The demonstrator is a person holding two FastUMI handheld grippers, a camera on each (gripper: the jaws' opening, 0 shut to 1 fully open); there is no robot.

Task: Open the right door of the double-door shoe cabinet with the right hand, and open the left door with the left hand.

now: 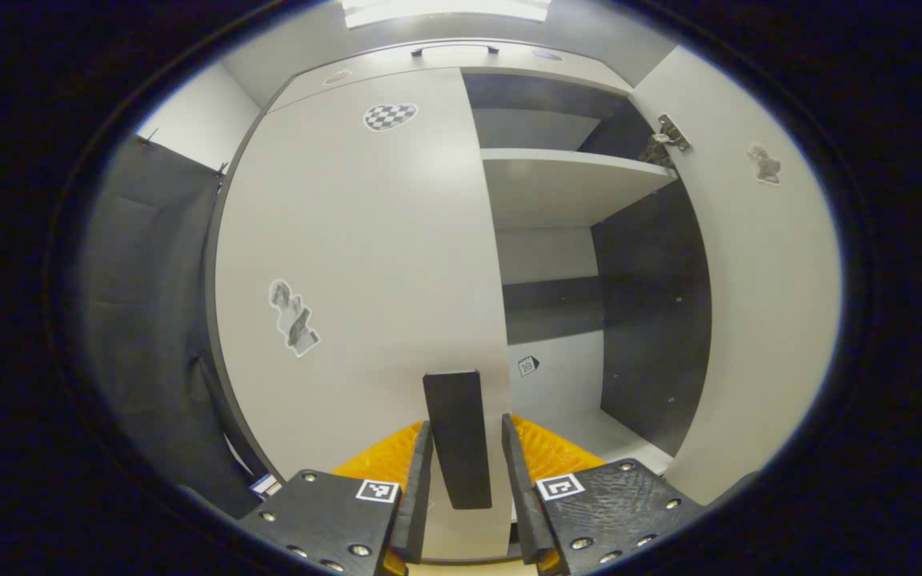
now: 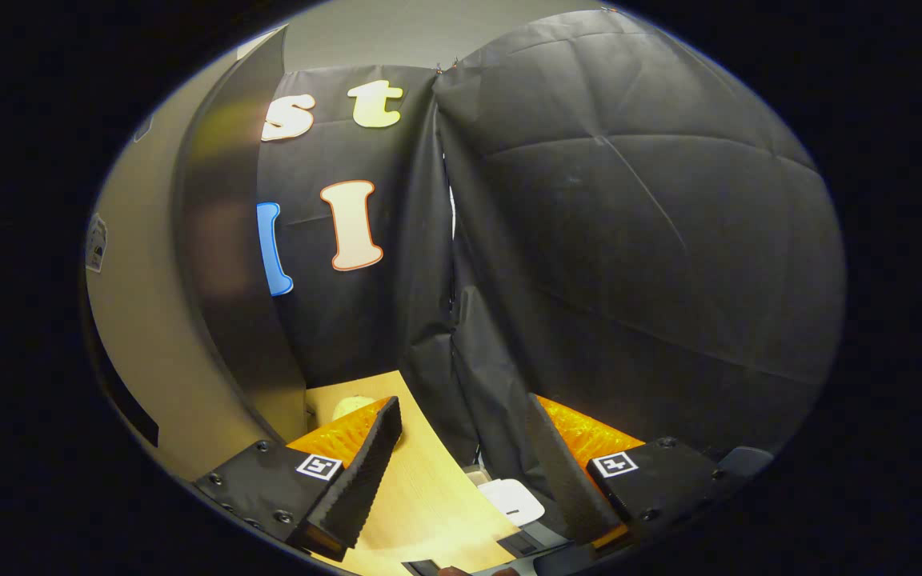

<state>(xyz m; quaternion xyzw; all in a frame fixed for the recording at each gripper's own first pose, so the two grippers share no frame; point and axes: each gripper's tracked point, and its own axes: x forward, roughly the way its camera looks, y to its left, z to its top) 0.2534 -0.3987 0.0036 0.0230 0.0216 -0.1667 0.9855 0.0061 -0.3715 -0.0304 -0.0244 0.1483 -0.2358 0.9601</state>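
Observation:
In the left gripper view the light grey shoe cabinet's left door (image 1: pixel 365 256) stands closed. Its upright black handle (image 1: pixel 455 464) sits between the fingers of my left gripper (image 1: pixel 467 424), which is open around it, with a small gap on the right side. The right door (image 1: pixel 757 320) is swung open and shows a shelf (image 1: pixel 565 180) and the dark inside. In the right gripper view my right gripper (image 2: pixel 463 408) is open and holds nothing, facing the black cloth wall. The open right door (image 2: pixel 137 336) stands to its left with its dark edge (image 2: pixel 221 240) turned towards me.
A wooden table top (image 2: pixel 417 488) lies under the right gripper, with a small white object (image 2: pixel 513 500) beside it. Black cloth (image 2: pixel 629 240) hangs close ahead and to the right. A hinge (image 1: pixel 669 140) shows at the top of the right door. Cloth (image 1: pixel 149 304) also hangs left of the cabinet.

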